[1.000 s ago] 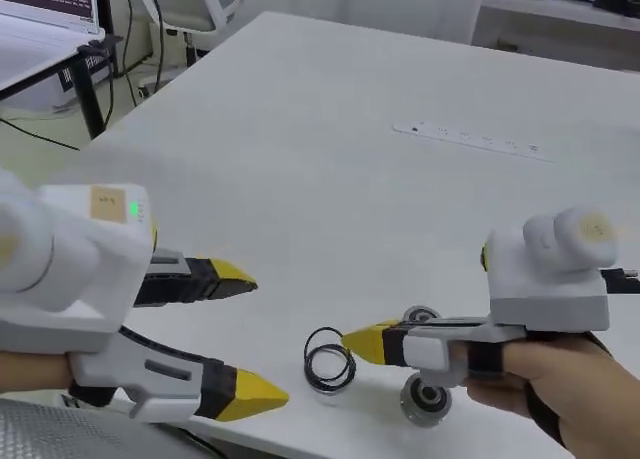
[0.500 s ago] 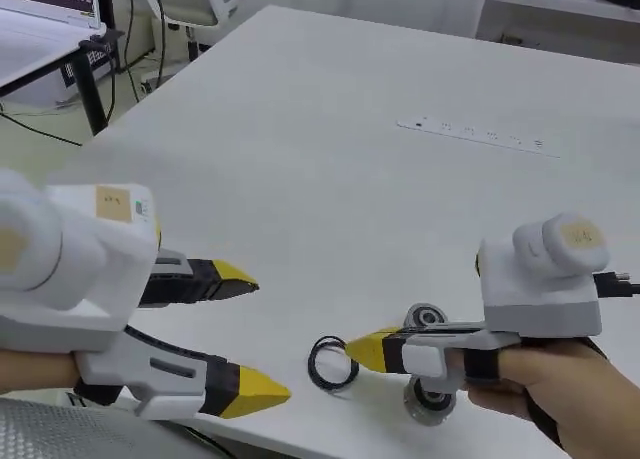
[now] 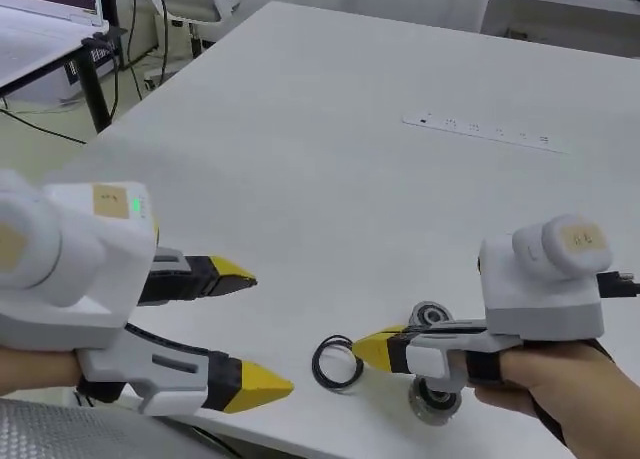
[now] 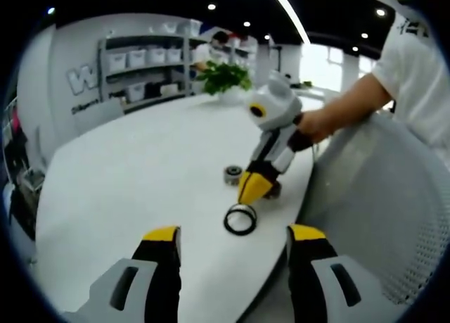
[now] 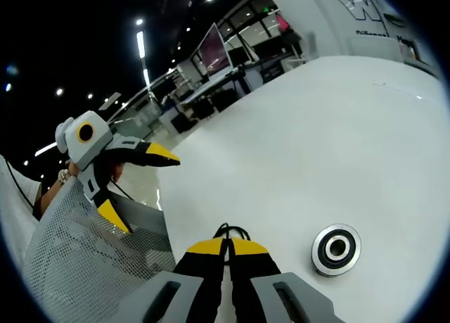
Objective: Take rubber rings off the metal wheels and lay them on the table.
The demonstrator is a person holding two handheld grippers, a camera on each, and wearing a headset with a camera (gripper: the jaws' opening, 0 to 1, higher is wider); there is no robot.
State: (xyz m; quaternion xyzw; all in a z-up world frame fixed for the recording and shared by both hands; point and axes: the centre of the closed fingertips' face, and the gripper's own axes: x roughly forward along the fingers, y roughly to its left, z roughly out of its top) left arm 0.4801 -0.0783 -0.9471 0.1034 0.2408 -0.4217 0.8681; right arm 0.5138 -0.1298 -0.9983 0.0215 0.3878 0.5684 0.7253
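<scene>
Lying before right jaws: rings (image 3: 335, 362)

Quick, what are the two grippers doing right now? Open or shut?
Left gripper: open, holding nothing.
Right gripper: shut, tips beside the black rubber rings; whether pinching one cannot be told.

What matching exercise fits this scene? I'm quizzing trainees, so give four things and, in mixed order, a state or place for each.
Things:
1. left gripper
2. right gripper
3. rings
4. power strip

States or places:
a. far across the table
b. shut
c. open wide
d. black, lying flat near the table's front edge

Pairs: 1-c, 2-b, 3-d, 4-a
</scene>
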